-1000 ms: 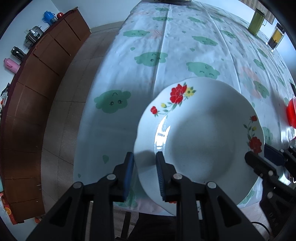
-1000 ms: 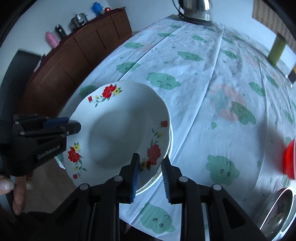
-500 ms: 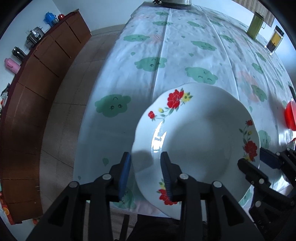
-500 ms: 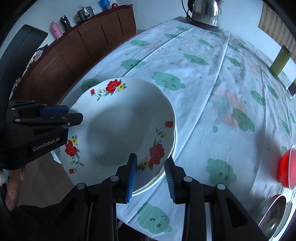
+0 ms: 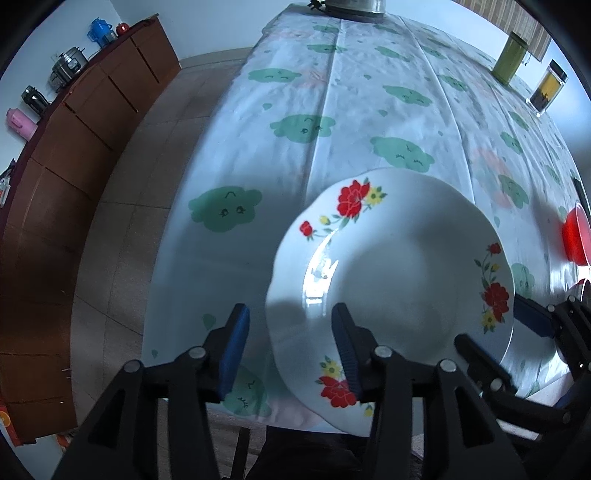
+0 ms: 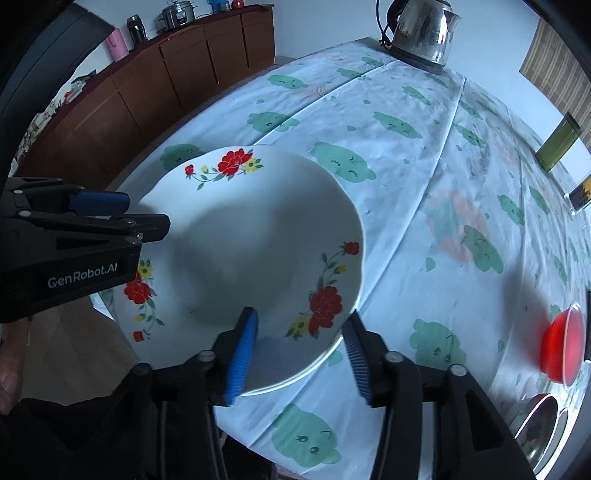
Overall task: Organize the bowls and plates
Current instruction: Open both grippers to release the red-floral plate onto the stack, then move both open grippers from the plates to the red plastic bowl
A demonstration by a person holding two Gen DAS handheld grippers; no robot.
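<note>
Both grippers' jaws, just opening, stand apart astride the floral plate (image 6: 258,236) rim.
Left gripper (image 6: 122,212) reads "GenRobot.AI"; right gripper (image 6: 301,345) unlabelled; steel bowl (image 6: 541,430) cut off.

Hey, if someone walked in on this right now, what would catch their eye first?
The white floral plate at the table's near edge, stacked on another plate, with the left gripper and right gripper straddling opposite rims, jaws just opened and off it. Next, the steel kettle at the far end and a red bowl at right.

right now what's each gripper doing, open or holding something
left gripper: open, jaws just widened, straddling the floral plate rim.
right gripper: open, just widened, plate rim between, unpinched.
</note>
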